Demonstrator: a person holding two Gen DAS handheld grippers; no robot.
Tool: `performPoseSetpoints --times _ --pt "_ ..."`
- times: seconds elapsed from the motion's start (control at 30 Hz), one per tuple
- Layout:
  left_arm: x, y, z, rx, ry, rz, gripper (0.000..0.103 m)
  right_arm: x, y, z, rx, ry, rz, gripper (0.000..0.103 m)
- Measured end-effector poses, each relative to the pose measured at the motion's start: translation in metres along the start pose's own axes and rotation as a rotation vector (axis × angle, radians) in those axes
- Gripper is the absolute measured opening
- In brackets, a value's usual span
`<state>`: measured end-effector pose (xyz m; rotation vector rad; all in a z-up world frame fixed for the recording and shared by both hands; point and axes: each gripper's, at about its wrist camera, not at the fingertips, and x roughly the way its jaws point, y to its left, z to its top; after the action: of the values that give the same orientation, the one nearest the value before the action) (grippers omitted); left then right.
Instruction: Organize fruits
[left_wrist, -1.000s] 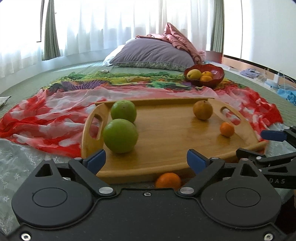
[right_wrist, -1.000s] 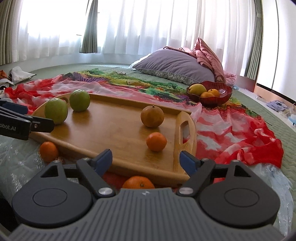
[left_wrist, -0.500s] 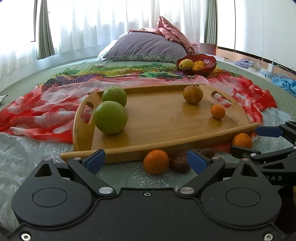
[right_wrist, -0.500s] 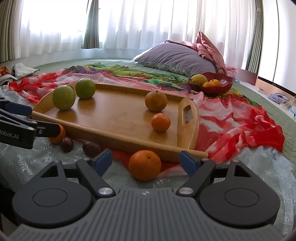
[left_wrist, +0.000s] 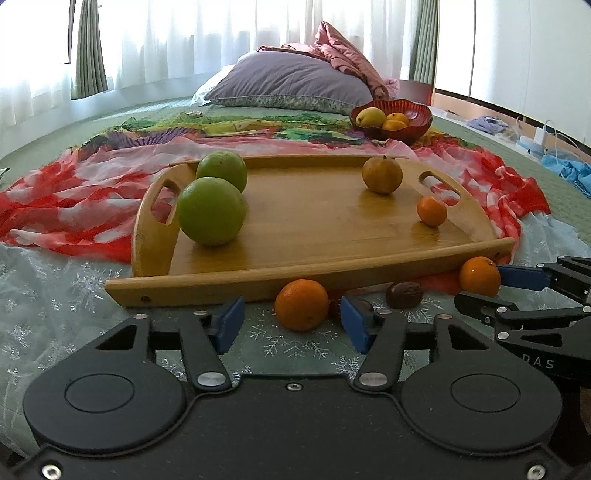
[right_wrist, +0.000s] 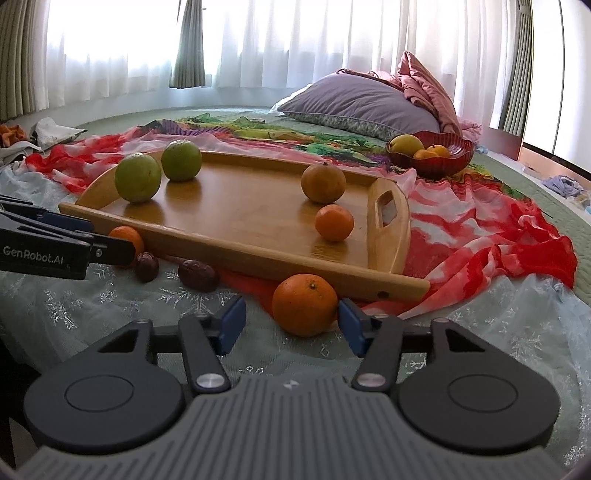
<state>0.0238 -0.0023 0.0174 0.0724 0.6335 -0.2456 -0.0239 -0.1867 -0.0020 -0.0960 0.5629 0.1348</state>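
A wooden tray (left_wrist: 317, 266) (right_wrist: 236, 243) lies on the bed with two green fruits (left_wrist: 211, 210) (right_wrist: 137, 178), a brownish round fruit (left_wrist: 382, 174) (right_wrist: 323, 183) and a small orange (left_wrist: 431, 211) (right_wrist: 334, 223). In front of the tray lie two loose oranges and two dark dates (left_wrist: 404, 294) (right_wrist: 197, 274). My left gripper (left_wrist: 292, 328) is open, with one orange (left_wrist: 301, 305) just ahead between its pads. My right gripper (right_wrist: 291, 324) is open, with the other orange (right_wrist: 305, 305) just ahead of its pads.
A red bowl (left_wrist: 417, 122) (right_wrist: 458, 155) with yellow and orange fruit stands beyond the tray's right end. A grey pillow (left_wrist: 288, 86) lies at the back. A red patterned cloth (right_wrist: 480, 229) spreads around the tray. The right gripper shows at the right of the left wrist view (left_wrist: 517, 291).
Both grippers have pulled back and away from the tray. The loose oranges and dates in front of the tray have come into full view. Both grippers' pads now stand closer together.
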Motion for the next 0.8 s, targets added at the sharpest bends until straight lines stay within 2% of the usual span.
performPoseSetpoints --times 0.2,0.4,0.53,0.8 --pt "0.003 -0.001 0.0 -0.014 0.005 -0.012 0.05 0.001 -0.002 0.0 0.011 0.008 -0.005 0.055" --pt "0.006 -0.001 0.001 -0.033 0.008 -0.021 0.044 0.003 -0.003 -0.001 0.019 0.014 -0.007 0.054" --pt "0.01 -0.001 0.001 -0.041 0.023 -0.024 0.034 0.003 -0.003 -0.002 0.021 0.014 -0.007 0.053" --pt "0.011 0.001 -0.001 -0.048 0.028 -0.021 0.031 0.003 -0.003 -0.002 0.02 0.014 -0.008 0.052"
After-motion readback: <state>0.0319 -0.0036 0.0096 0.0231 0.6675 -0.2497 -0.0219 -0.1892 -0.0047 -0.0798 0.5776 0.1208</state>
